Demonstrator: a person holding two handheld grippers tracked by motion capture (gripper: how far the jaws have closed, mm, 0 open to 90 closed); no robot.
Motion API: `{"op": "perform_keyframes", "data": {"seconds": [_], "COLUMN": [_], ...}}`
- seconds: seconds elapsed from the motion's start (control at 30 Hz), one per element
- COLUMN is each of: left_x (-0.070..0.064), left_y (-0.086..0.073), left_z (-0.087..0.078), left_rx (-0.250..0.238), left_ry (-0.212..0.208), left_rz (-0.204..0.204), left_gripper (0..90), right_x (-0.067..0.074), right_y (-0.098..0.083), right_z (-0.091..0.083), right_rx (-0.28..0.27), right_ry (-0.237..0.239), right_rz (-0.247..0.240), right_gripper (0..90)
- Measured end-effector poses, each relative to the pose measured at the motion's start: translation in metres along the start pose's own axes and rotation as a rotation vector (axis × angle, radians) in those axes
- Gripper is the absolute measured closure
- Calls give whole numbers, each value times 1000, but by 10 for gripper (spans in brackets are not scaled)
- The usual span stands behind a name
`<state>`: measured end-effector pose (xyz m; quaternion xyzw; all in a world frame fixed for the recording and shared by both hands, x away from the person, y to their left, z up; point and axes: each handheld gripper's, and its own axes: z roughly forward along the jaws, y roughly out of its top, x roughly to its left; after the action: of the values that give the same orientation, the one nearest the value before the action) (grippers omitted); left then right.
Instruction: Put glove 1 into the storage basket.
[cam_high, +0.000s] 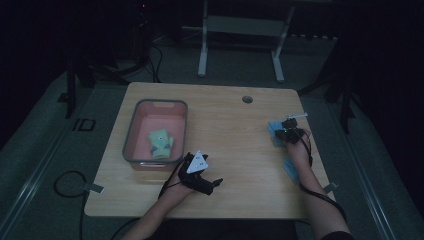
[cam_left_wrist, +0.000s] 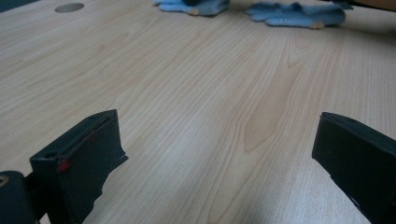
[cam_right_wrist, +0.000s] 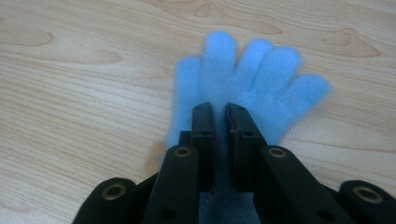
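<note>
Gloves are what this work is about, and they seem to go one after another into the tray. Near the front edge of the table (cam_high: 150, 200), a little left of the middle, the left gripper (cam_high: 216, 183) rests low over bare wood with its jaws wide apart and nothing between them; its own view looks across the table to the two blue gloves. Toward the right edge, the nearer blue glove (cam_high: 291, 169) lies flat on the wood, partly under the person's right forearm. Just beyond it, the right gripper (cam_right_wrist: 220, 108) has its jaws closed tight on the farther blue glove (cam_right_wrist: 252, 84), pinching the fabric near the cuff while the fingers of the glove spread out flat on the table. Further away, on the left half of the table, stands the pink tray (cam_high: 131, 132) with a grey rim, and one green glove (cam_high: 161, 143) is already inside it. So I judge that one glove is done, one is being picked up, and one is left; the gripped glove is not yet lifted.
</note>
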<state>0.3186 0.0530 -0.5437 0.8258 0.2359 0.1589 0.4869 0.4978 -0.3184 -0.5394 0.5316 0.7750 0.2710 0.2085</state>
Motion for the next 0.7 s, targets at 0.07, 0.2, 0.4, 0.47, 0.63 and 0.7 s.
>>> {"op": "perform_keyframes", "data": {"seconds": [0.07,0.2,0.4,0.47,0.63,0.7], "left_x": [-1,0,0,0,1,1], "left_y": [0,0,0,-1,-1,-1], "left_z": [0,-1,-1,-1,-2,-3], "left_rx": [1,-7,-8,-11,-4,-8], "left_ry": [3,12,17,19,27,35], "left_rz": [1,0,10,11,12,8], "left_gripper": [14,14,14,14,14,14], "right_x": [2,7,27,47,73,86], "right_y": [2,4,14,17,17,15], "right_z": [-3,-12,-43,-57,-69,-72], "right_rx": [6,-8,-61,-79,-99,-102], "right_ry": [-1,2,55,81,97,112], "right_rz": [14,29,62,54,40,36], "right_gripper": [839,842,845,845,845,845]}}
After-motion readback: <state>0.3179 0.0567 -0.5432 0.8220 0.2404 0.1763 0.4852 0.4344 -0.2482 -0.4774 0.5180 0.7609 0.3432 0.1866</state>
